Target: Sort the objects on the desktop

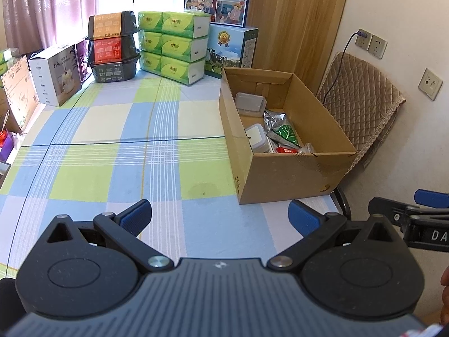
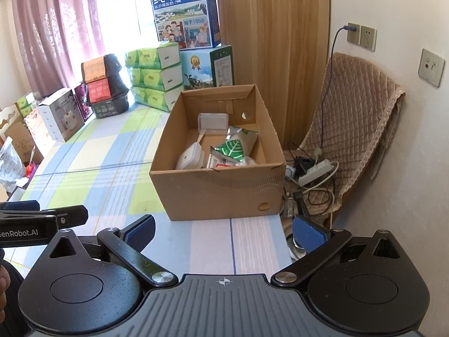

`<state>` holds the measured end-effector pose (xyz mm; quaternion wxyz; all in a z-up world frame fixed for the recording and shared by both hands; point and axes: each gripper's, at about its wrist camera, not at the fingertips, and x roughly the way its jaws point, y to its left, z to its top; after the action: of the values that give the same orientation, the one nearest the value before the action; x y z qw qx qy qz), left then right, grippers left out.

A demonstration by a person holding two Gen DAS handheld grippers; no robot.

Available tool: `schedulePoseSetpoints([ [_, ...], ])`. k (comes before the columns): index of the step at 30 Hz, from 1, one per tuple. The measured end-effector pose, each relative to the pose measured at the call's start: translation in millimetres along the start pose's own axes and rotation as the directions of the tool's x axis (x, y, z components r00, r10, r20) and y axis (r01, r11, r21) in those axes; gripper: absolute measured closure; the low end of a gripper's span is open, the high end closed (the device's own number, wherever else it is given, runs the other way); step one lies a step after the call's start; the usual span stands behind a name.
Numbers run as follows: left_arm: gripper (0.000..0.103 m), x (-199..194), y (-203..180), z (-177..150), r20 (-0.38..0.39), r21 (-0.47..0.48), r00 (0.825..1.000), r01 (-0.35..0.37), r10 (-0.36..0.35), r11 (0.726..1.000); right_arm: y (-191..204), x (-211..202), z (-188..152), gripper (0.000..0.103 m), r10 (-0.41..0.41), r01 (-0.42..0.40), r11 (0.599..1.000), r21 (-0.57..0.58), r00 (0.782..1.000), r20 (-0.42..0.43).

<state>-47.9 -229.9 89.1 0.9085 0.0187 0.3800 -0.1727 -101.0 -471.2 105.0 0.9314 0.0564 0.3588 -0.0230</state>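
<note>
Holding nothing: left gripper (image 1: pixel 220 219), jaws spread wide above the checked tablecloth (image 1: pixel 112 151), short of the cardboard box (image 1: pixel 289 177).
Right gripper (image 2: pixel 223 233): jaws wide too, empty, near the box's front wall, at the table's edge.
Box contents: clear lidded container (image 2: pixel 212 122) at the back; green leaf-print pouch (image 2: pixel 231 147) in the middle; white lidded tub (image 2: pixel 190 158) and red-and-white packet (image 2: pixel 217 163) by the front wall.
Behind the box: stacked green tissue packs (image 1: pixel 174 46) and milk cartons (image 2: pixel 207 67).

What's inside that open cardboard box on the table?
In the cardboard box: a clear lidded container, a white container, a silver-green leaf-print pouch and a red-and-white packet. Whatever lies beneath them is hidden.
</note>
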Motion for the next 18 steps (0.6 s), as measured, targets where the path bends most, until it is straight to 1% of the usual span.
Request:
schedulePoseSetpoints([
  [7, 0.001, -2.4, -3.2, 2.3, 0.01, 0.013, 1.0, -0.01, 0.01, 1.0, 0.9, -1.7, 1.3, 0.002, 0.002, -0.002, 1.0, 0.001, 1.0, 0.006],
  [18, 0.001, -0.6, -11.1, 5.3, 0.009, 0.034, 1.0, -0.003, 0.003, 0.999, -3.8, -1.6, 1.5, 0.002, -0.005, 0.005, 1.0, 0.009, 1.0, 0.005],
])
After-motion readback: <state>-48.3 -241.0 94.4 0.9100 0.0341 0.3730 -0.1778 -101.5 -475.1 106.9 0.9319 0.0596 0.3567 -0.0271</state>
